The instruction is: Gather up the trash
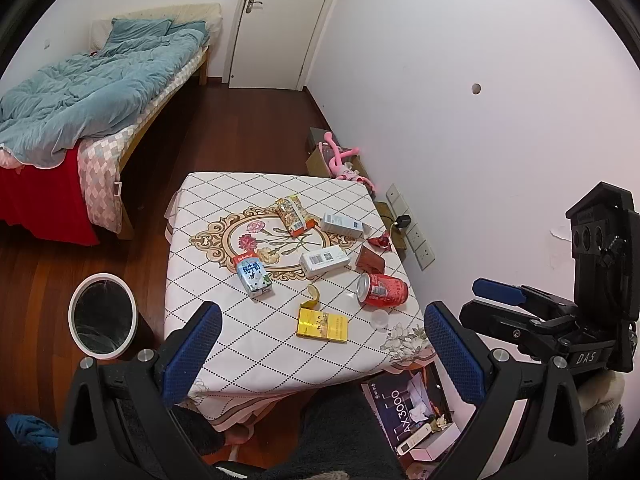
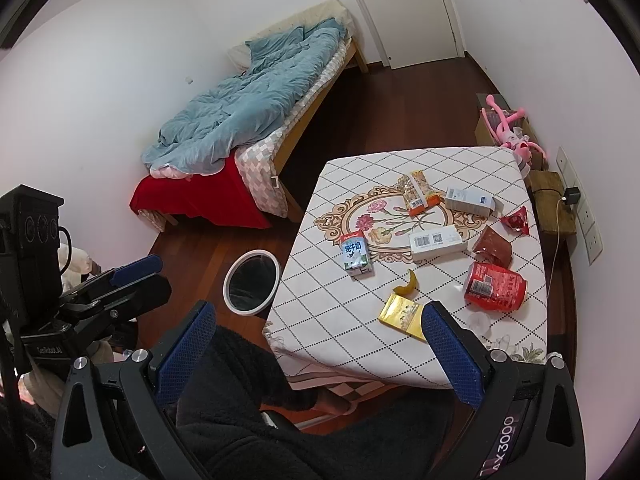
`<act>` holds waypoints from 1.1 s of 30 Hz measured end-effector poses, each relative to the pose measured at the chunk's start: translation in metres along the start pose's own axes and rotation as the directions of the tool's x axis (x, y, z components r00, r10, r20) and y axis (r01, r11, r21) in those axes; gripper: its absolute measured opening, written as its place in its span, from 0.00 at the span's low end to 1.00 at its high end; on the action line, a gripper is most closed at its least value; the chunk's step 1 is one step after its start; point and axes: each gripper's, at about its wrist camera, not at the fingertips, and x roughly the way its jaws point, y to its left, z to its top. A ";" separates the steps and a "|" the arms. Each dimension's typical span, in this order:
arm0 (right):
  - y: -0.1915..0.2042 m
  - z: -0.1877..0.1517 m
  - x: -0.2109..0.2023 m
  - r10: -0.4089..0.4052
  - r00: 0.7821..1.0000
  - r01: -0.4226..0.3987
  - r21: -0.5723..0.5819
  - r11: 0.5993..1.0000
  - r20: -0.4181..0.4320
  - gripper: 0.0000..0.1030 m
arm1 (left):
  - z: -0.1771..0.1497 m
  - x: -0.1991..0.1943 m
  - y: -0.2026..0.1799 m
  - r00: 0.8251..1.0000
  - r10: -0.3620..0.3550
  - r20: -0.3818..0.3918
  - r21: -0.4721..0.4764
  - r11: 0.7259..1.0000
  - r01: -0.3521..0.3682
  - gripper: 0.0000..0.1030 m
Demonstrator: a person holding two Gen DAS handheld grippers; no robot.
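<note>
Both grippers, left and right, wide open, empty, hovering off the table's near edge. Yellow box nearest, by that edge, long axis along it; bin beside left corner, closer to left.

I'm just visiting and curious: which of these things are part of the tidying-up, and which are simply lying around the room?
For the job:
- red can
- milk carton
- yellow pack
- peel
- snack bag
- two white boxes
- brown pouch
- red wrapper
- bin

Just lying about:
- bed
- pink toy
- router box
</note>
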 end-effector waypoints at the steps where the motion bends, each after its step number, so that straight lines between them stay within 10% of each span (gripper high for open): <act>1: 0.000 -0.001 0.000 0.002 1.000 -0.002 0.000 1.000 -0.001 1.00 | 0.000 0.000 0.000 1.000 0.001 0.000 0.001 1.000 -0.001 1.00; 12: 0.005 0.000 -0.002 -0.006 1.000 0.006 0.000 1.000 0.018 1.00 | -0.001 -0.003 0.001 1.000 0.003 0.011 0.000 1.000 -0.003 1.00; 17: -0.015 -0.004 0.004 -0.103 0.994 0.099 0.071 0.993 0.049 1.00 | -0.001 0.019 0.003 0.993 0.112 0.026 0.007 0.994 -0.112 1.00; 24: -0.103 -0.016 0.070 -0.326 0.945 0.325 0.238 0.915 -0.040 1.00 | -0.014 0.125 0.023 0.959 0.275 -0.073 0.005 0.961 -0.275 1.00; 33: -0.228 -0.019 0.185 -0.398 0.881 0.469 0.373 0.800 -0.256 1.00 | -0.042 0.276 0.050 0.890 0.330 -0.313 0.041 0.941 -0.335 1.00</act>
